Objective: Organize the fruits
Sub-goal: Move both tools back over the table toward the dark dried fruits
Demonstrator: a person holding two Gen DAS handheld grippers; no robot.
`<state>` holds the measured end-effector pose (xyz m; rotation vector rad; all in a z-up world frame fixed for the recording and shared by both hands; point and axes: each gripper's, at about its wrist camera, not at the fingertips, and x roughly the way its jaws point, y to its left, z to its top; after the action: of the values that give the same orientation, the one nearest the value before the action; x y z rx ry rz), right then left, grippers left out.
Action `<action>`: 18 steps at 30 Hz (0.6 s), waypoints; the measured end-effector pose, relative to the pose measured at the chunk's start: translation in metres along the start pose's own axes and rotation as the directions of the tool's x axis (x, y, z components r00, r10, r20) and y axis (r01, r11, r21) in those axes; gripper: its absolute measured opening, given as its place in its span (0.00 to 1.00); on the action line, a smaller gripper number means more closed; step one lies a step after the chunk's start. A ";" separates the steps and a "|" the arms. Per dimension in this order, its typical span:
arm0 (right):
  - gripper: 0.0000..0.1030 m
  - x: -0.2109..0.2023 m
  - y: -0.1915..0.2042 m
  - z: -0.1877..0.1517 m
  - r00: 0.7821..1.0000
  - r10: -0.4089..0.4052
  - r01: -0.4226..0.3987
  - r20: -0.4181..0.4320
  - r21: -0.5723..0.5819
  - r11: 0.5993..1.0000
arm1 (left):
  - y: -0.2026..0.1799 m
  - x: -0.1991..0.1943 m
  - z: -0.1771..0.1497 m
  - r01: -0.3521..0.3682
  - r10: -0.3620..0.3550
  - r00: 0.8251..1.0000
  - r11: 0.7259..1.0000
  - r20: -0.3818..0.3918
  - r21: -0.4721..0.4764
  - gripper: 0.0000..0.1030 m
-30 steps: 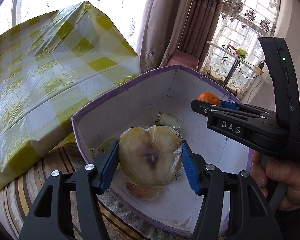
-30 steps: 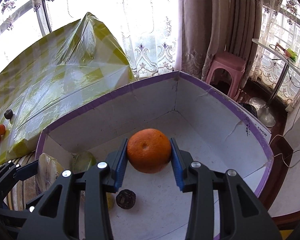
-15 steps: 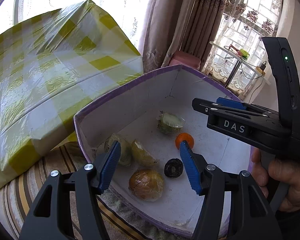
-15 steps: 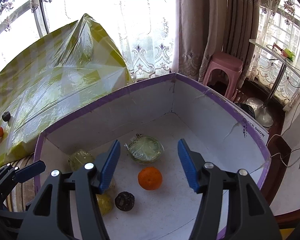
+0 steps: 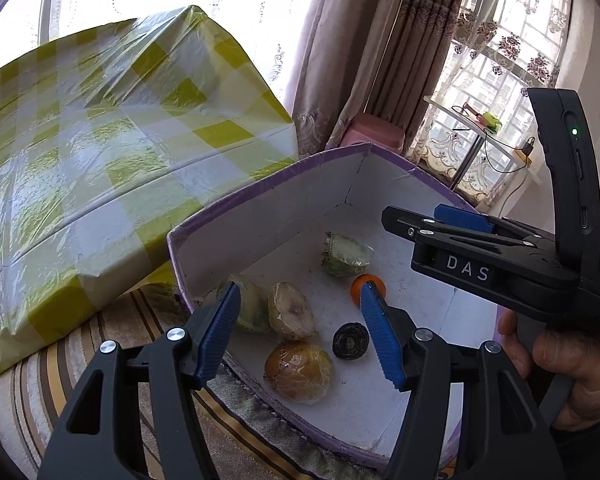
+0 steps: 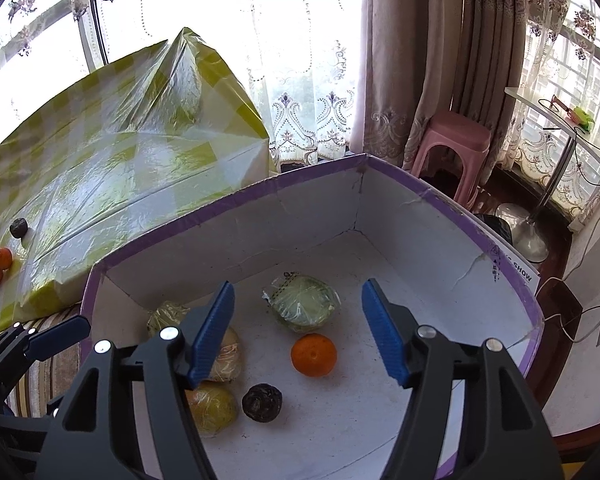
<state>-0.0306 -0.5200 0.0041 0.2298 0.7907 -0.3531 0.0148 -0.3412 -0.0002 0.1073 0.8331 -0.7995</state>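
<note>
The left gripper (image 5: 300, 332) points steeply downward, its blue-padded jaws parted with nothing pressed between them; they have just been opening a little further. The right gripper (image 6: 298, 330) points down at a like slope, its jaws also apart and empty, having just opened wide. In the left wrist view the right gripper (image 5: 460, 220) shows from the side at the right, and the person's right hand (image 5: 560, 364) wraps its handle from below.
</note>
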 end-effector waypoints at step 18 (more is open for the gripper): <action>0.76 -0.022 0.111 -0.003 0.977 0.213 -0.211 -0.003 -0.140 0.967 | 0.104 -0.078 -0.011 -0.127 0.161 0.979 0.962 0.124 -0.242 0.61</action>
<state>-0.0031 -0.4122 0.0265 0.1784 0.7671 -0.0965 0.0466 -0.2174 0.0243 -0.0959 0.7684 -0.5603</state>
